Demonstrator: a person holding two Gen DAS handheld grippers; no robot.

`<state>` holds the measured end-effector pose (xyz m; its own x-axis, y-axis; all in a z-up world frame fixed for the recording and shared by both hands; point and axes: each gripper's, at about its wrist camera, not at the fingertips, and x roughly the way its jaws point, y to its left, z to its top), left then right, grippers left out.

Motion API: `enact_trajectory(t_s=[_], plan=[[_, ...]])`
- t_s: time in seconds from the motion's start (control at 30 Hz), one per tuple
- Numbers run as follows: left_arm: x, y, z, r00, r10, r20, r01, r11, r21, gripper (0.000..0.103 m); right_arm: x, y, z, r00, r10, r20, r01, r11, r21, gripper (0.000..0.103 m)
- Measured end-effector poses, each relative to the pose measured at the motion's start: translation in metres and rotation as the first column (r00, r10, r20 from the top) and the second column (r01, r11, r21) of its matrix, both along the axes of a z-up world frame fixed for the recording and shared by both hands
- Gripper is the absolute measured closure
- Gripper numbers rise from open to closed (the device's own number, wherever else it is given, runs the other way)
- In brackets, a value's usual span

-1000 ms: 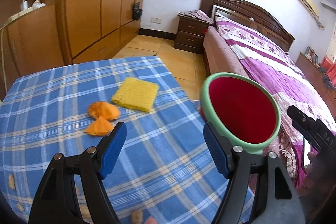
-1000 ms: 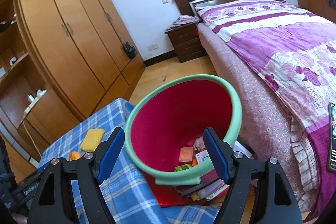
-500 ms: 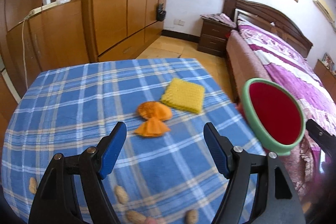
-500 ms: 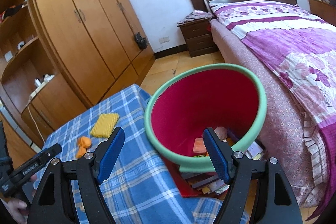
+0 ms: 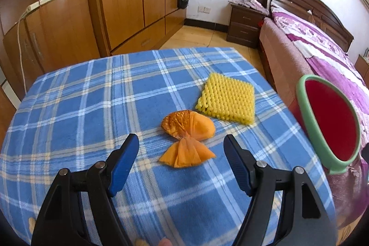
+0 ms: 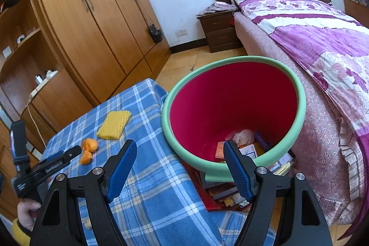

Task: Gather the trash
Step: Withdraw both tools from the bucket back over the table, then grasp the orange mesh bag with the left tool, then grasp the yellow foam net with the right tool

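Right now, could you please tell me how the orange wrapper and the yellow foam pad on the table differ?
The orange wrapper is thin, crinkled and pinched into a bow shape; the yellow foam pad is a thick, flat, netted square. The wrapper lies nearer the open left gripper; the pad lies beyond it. Both rest on the blue checked tablecloth, untouched.

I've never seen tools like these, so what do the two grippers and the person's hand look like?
Both grippers, left gripper and right gripper, have black angular plastic arms with silver rivets and blue ribbed pads. From the right camera, the left one's black body carries small white lettering, and the hand holding it is bare, with a yellow cuff.
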<state>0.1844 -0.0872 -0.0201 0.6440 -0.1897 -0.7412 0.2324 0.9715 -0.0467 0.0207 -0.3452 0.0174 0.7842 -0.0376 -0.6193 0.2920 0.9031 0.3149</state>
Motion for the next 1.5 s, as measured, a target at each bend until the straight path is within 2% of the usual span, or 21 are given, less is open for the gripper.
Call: enact_trajectory(t_s=[0.3,0.37,0.43,0.53,0.67,1.03,1.33,1.5], plan=[[0.026,-0.007,-0.02,0.998,0.013,-0.063,-0.013,1.0,0.002,0.029,0.01,-0.001,-0.007,1.0,-0.001,-0.029,0.001,1.0,0.004,0.025],[0.028,-0.005,-0.024,0.996,0.023,-0.082,-0.025,1.0,-0.015,0.043,0.012,-0.001,-0.007,0.999,0.002,-0.032,-0.002,1.0,0.003,0.025],[0.03,-0.004,-0.027,0.996,0.028,-0.089,-0.031,0.999,-0.034,0.047,0.015,0.001,-0.008,0.999,0.006,-0.035,-0.006,1.0,-0.001,0.025],[0.029,-0.004,-0.027,0.996,0.02,-0.087,-0.023,0.999,-0.035,0.061,0.018,0.004,-0.008,0.999,0.015,-0.039,-0.015,1.0,-0.006,0.025],[0.027,0.0,-0.024,0.997,0.023,-0.075,-0.026,0.999,-0.046,0.066,0.024,0.01,-0.007,0.999,0.034,-0.042,-0.034,0.999,-0.018,0.025],[0.024,0.042,-0.004,0.992,0.123,-0.034,-0.124,0.992,-0.035,0.067,0.057,0.039,0.0,0.992,0.119,-0.044,-0.12,0.992,-0.032,0.025],[0.026,0.087,0.0,0.97,0.242,-0.023,-0.243,0.97,-0.029,0.067,0.103,0.079,-0.009,0.971,0.225,-0.086,-0.226,0.974,-0.005,0.025],[0.027,0.105,-0.005,0.956,0.294,-0.022,-0.294,0.956,-0.017,0.067,0.128,0.102,-0.02,0.955,0.271,-0.12,-0.276,0.961,-0.023,0.025]])
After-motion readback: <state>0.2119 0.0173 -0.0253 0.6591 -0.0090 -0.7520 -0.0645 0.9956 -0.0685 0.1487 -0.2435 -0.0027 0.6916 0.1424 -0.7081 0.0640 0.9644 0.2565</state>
